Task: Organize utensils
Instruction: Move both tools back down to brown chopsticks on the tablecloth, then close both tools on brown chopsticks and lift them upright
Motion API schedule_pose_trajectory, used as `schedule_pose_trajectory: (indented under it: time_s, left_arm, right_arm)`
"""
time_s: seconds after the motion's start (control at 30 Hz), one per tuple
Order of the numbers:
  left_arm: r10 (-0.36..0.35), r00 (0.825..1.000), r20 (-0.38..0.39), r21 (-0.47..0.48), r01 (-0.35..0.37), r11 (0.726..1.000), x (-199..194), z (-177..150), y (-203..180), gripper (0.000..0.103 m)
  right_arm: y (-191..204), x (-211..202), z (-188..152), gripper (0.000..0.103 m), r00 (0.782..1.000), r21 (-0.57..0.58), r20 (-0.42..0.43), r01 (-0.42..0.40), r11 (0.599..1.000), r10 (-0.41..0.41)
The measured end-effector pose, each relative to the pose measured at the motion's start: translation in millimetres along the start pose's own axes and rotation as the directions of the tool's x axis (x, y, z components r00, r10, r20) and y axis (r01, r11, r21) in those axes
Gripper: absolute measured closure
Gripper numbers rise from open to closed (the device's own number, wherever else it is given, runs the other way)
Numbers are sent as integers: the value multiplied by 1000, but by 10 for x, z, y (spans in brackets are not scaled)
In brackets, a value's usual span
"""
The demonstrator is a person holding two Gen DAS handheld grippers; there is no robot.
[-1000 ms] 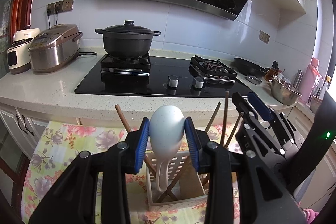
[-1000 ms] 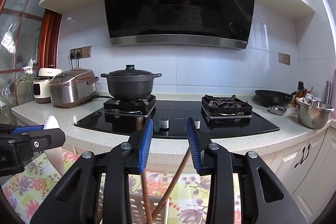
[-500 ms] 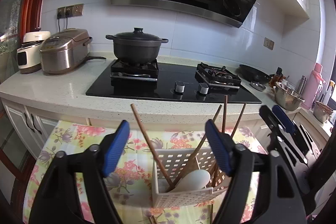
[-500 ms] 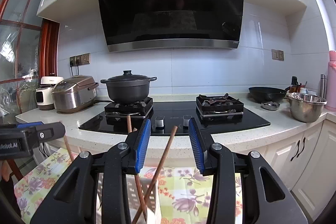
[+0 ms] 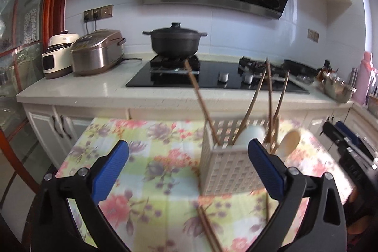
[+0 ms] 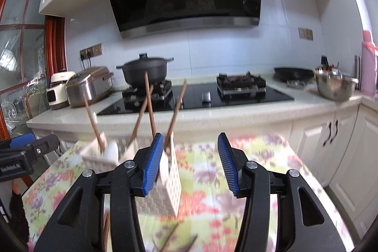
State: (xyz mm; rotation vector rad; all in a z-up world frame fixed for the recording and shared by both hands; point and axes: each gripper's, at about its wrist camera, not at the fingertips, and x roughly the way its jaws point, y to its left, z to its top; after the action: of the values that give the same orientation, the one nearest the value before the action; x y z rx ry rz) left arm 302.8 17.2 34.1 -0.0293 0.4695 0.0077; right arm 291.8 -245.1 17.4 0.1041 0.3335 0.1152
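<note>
Both grippers, left (image 5: 187, 157) and right (image 6: 190, 157), spread wide, empty; loose chopsticks (image 5: 208, 226) below the fingers could roll, or the basket (image 5: 226, 169) tip.

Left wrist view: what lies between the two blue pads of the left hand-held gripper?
Only floral tablecloth. The left hand-held gripper is open and empty; the white utensil holder stands behind its right pad, seen in the left wrist view.

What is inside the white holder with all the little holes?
Inside the utensil holder stand brown chopsticks, a white spoon and a pale spoon. Its walls hide their lower ends.
</note>
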Motion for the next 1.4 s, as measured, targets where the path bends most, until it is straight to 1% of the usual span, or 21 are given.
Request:
schedule_pose_trajectory:
  time_s: [0.13,0.27,0.37,0.47,0.67,0.73,0.8,0.87,0.97,1.03,1.07,1.13,1.2,1.4]
  left_arm:
    - [66,998,-22,39,-66,997,42,-333,-3,5]
    - [86,994,-71,47,-82,995,120,-599,-1,5]
    - [92,989,-117,44,-87,995,172,-769,25,5]
    - [99,982,-162,21,-97,995,221,-885,95,5]
    - [108,962,-252,-25,-118,993,333,-1025,253,5]
    - [117,956,-270,-14,-125,992,360,-1061,269,5]
    - [121,953,-279,-5,-128,992,373,-1092,264,5]
    - [127,947,-296,2,-133,991,397,-1122,255,5]
    - [122,939,-323,6,-126,992,439,-1168,239,6]
    - [120,934,-335,10,-124,992,467,-1211,230,6]
    - [120,933,-339,10,-124,992,473,-1226,226,6]
    - [118,930,-348,9,-123,992,497,-1253,232,6]
    - [116,927,-358,8,-122,993,516,-1276,236,6]
    - [103,918,-382,2,-111,994,567,-1294,176,10]
  right_arm:
    - [4,-33,-239,54,997,1,-78,6,1000,-6]
    - [12,0,-510,54,984,9,-179,10,1000,-8]
    - [6,56,-695,54,965,22,-263,20,1000,-13]
    - [7,133,-845,54,939,23,-345,29,999,-20]
    - [2,351,-1122,54,873,26,-486,48,998,-29]
    - [28,394,-1146,54,863,14,-503,48,999,-35]
    - [61,424,-1149,54,860,4,-510,43,999,-35]
    - [102,471,-1172,54,846,-10,-532,45,999,-43]
    - [179,490,-1202,57,839,-70,-537,63,996,-91]
    - [197,468,-1209,70,842,-87,-529,72,994,-107]
    - [197,459,-1209,73,843,-89,-527,74,993,-110]
    - [200,439,-1212,86,846,-98,-521,72,993,-113]
    - [195,434,-1216,92,847,-95,-522,61,994,-102]
    - [135,408,-1216,95,850,-40,-524,36,999,-51]
